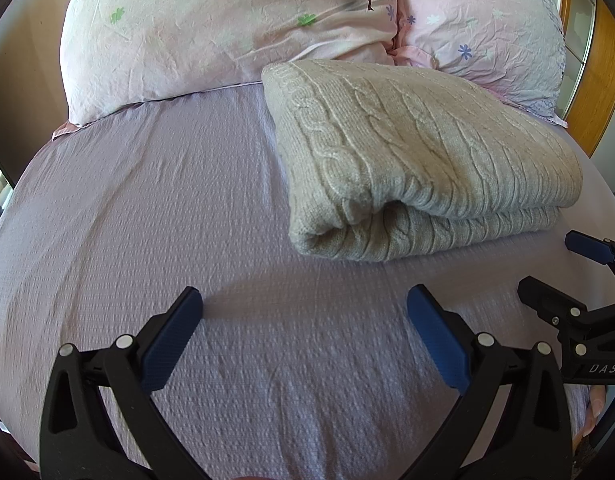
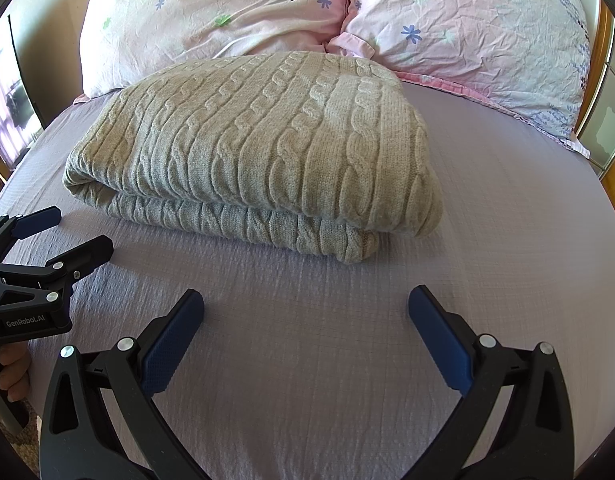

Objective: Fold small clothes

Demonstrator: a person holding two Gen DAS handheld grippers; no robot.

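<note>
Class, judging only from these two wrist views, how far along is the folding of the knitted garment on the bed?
Done: the cable-knit sweater lies folded in layers on the bed sheet. In hand: nothing; the left gripper and right gripper are open, short of it. Left: apparently nothing; no other clothes show.

Bright daylight, soft shadows; left wrist view motion-blurred, fisheye edges curved, dark.
</note>
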